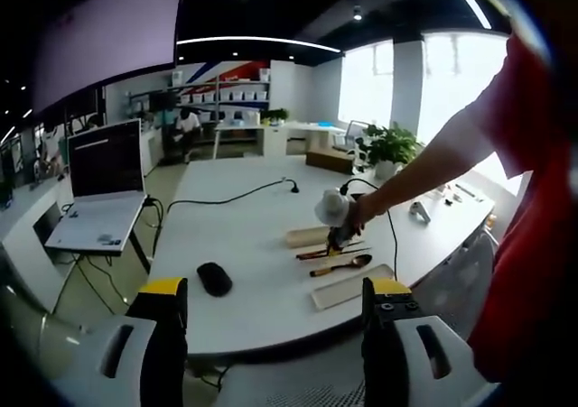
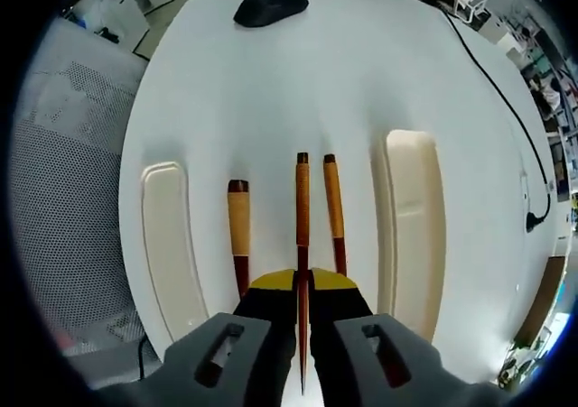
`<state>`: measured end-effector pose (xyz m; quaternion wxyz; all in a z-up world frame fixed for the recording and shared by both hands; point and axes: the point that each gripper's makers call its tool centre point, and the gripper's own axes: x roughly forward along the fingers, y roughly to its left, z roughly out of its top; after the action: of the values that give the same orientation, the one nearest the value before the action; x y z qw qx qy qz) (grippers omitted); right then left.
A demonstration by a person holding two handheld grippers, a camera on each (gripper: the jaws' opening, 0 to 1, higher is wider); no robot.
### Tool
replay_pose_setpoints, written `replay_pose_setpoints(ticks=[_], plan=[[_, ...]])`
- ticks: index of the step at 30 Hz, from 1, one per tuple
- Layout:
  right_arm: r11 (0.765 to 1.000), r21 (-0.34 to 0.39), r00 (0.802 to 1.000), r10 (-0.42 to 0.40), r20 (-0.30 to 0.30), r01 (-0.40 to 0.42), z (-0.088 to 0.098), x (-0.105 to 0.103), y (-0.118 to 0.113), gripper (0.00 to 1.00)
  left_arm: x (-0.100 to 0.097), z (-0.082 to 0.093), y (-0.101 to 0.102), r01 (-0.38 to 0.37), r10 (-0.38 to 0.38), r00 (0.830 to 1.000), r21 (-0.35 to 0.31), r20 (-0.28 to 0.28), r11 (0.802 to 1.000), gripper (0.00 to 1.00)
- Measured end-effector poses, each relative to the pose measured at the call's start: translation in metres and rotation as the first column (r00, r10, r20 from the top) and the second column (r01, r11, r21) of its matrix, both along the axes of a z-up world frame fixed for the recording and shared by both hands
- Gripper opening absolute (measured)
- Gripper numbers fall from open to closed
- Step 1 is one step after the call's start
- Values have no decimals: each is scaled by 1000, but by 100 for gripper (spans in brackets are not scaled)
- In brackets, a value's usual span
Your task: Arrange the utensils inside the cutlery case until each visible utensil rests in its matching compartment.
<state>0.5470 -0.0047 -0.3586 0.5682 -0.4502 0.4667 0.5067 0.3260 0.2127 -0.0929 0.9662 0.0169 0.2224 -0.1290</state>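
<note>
The right claw (image 2: 302,285) is clenched on a slim, stiff, light red-and-tan wooden chopstick (image 2: 302,217), held near its thin end; the left claw (image 1: 275,312) hangs released.

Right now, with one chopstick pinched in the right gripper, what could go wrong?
The right gripper holds the chopstick near one end, so the long free end may swing or slip. The second chopstick and the spoon handle lie close beside it and could get knocked. The case halves sit apart and may slide on the smooth table.
</note>
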Motion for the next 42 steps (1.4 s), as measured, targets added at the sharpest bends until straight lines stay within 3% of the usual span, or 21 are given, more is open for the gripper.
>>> replay_pose_setpoints(ticks=[15, 28, 32, 36, 42], plan=[[1000, 5, 1000, -26, -6, 27, 5, 5, -5, 0, 0, 1, -2, 11, -11, 1000, -4, 5, 1000, 81], [999, 32, 1000, -7, 9, 6, 26, 1, -3, 0, 3, 5, -1, 15, -15, 1000, -16, 17, 1000, 81], [999, -9, 997, 33, 65, -33, 37, 13, -5, 0, 1, 3, 0, 8, -8, 1000, -17, 13, 1000, 81], [1000, 19, 999, 10, 38, -10, 49, 11, -1, 0, 0, 0, -2, 15, -15, 1000, -8, 8, 1000, 81], [1000, 5, 999, 13, 37, -14, 46, 10, -6, 0, 0, -1, -1, 15, -15, 1000, -16, 8, 1000, 81]])
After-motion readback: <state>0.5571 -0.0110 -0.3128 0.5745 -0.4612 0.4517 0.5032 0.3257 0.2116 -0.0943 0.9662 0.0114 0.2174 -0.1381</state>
